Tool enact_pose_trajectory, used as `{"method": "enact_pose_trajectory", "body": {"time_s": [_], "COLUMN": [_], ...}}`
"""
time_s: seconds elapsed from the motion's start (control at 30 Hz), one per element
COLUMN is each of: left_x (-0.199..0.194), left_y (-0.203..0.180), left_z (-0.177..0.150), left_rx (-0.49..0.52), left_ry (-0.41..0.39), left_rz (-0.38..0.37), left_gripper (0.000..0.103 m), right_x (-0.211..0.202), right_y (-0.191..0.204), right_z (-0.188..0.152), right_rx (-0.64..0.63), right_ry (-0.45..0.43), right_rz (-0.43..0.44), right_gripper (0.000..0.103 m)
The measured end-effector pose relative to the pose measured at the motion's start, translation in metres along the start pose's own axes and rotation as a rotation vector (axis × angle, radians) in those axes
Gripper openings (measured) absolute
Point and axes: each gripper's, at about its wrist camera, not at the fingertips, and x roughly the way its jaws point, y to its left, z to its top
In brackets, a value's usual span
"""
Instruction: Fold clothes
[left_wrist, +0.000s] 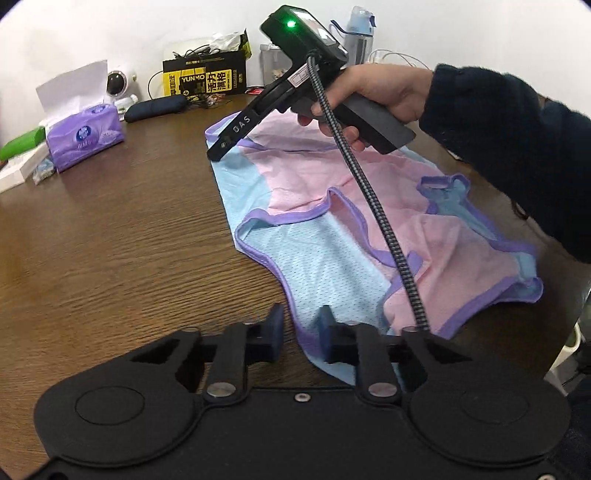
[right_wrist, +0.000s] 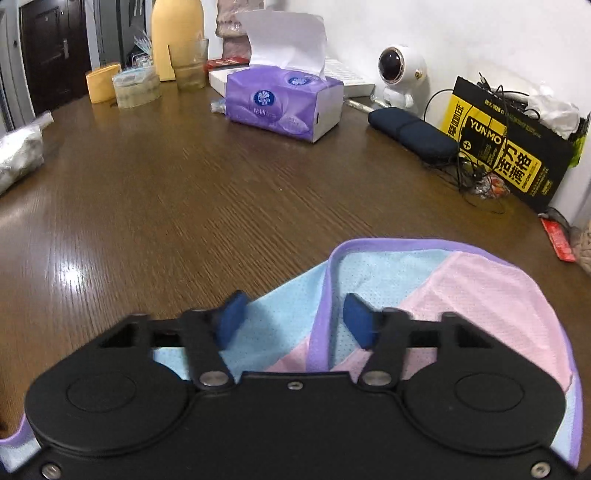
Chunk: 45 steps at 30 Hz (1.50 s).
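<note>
Leftmost, a purple tissue pack sat on the wooden table. Nearer, the left gripper hung with jaws apart over the pink-and-blue garment spread flat; the right gripper, likewise parted, hovered above its far-left corner.

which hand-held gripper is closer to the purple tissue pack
Right. The right hand-held gripper is over the garment's far end, with the tissue pack across bare table ahead. The left hand-held gripper is at the garment's near end, farther away.
</note>
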Motion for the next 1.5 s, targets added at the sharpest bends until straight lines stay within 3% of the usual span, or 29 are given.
{"method": "enact_pose_trajectory", "body": {"time_s": [0.07, 0.23, 0.37, 0.43, 0.5, 0.53, 0.57, 0.6, 0.63, 0.67, 0.73, 0.77, 0.83, 0.97, 1.07, 1.17, 1.23, 1.33, 1.4, 1.43, 1.47, 1.5], "left_x": [0.002, -0.001, -0.005, 0.003, 0.012, 0.014, 0.015, 0.012, 0.008, 0.0, -0.012, -0.016, -0.009, 0.022, 0.025, 0.031, 0.035, 0.038, 0.041, 0.041, 0.041, 0.04], "left_y": [0.002, -0.002, -0.031, -0.051, -0.064, -0.063, -0.06, -0.056, -0.052, -0.046, -0.037, -0.031, -0.023, -0.018, -0.016, -0.008, 0.001, 0.008, 0.014, 0.015, 0.016, 0.017], "left_z": [0.004, 0.02, 0.03, 0.033, 0.036, 0.037, 0.038, 0.038, 0.038, 0.036, 0.031, 0.026, 0.02, 0.019, 0.018, 0.019, 0.021, 0.021, 0.021, 0.021, 0.02, 0.019], "left_rx": [-0.033, -0.098, -0.057, -0.026, -0.026, -0.053, -0.079, -0.101, -0.115, -0.13, -0.14, -0.129, -0.125, -0.175, -0.143, -0.158, -0.201, -0.257, -0.299, -0.318, -0.337, -0.352], "left_ry": [0.015, 0.01, -0.036, -0.019, 0.019, 0.052, 0.072, 0.067, 0.048, 0.012, -0.061, -0.106, -0.117, -0.024, -0.02, -0.002, 0.036, 0.065, 0.072, 0.072, 0.073, 0.07], "left_rz": [-0.007, -0.087, -0.236, -0.286, -0.307, -0.306, -0.31, -0.321, -0.322, -0.308, -0.238, -0.181, -0.138, -0.15, -0.174, -0.213, -0.283, -0.345, -0.364, -0.362, -0.36, -0.359], "left_gripper": [0.012, 0.006, 0.004, 0.005, 0.006, 0.008, 0.01, 0.018, 0.034, 0.045, 0.078, 0.08, 0.08, 0.072, 0.066, 0.048, 0.028, 0.018, 0.012, 0.009, 0.007, 0.004], "right_x": [-0.006, -0.033, -0.062, -0.077, -0.092, -0.099, -0.102, -0.103, -0.109, -0.117, -0.131, -0.131, -0.124, -0.087, -0.051, -0.025, -0.014, 0.005, 0.012, 0.013, 0.013, 0.011], "right_y": [-0.003, -0.024, -0.049, -0.061, -0.073, -0.079, -0.083, -0.086, -0.086, -0.086, -0.082, -0.08, -0.074, -0.071, -0.071, -0.074, -0.078, -0.083, -0.091, -0.094, -0.095, -0.098], "right_z": [-0.001, -0.019, -0.044, -0.057, -0.069, -0.075, -0.077, -0.075, -0.074, -0.071, -0.059, -0.053, -0.041, -0.022, -0.01, -0.003, 0.0, 0.001, 0.0, 0.001, 0.003, 0.003], "right_rx": [0.024, 0.098, 0.169, 0.205, 0.24, 0.258, 0.267, 0.271, 0.273, 0.27, 0.244, 0.222, 0.173, 0.097, 0.048, 0.022, 0.016, 0.018, 0.061, 0.079, 0.094, 0.11], "right_ry": [-0.013, -0.033, -0.034, -0.035, -0.036, -0.036, -0.053, -0.079, -0.107, -0.131, -0.169, -0.179, -0.184, -0.154, -0.115, -0.091, -0.083, -0.06, -0.055, -0.056, -0.057, -0.065], "right_rz": [-0.023, -0.09, -0.142, -0.168, -0.194, -0.207, -0.217, -0.225, -0.227, -0.224, -0.222, -0.221, -0.217, -0.216, -0.217, -0.217, -0.216, -0.214, -0.174, -0.163, -0.16, -0.168], "right_gripper": [0.005, 0.005, 0.005, 0.007, 0.032, 0.036, 0.048, 0.068, 0.075, 0.077, 0.077, 0.077, 0.077, 0.075, 0.073, 0.073, 0.073, 0.068, 0.038, 0.031, 0.011, 0.005]}}
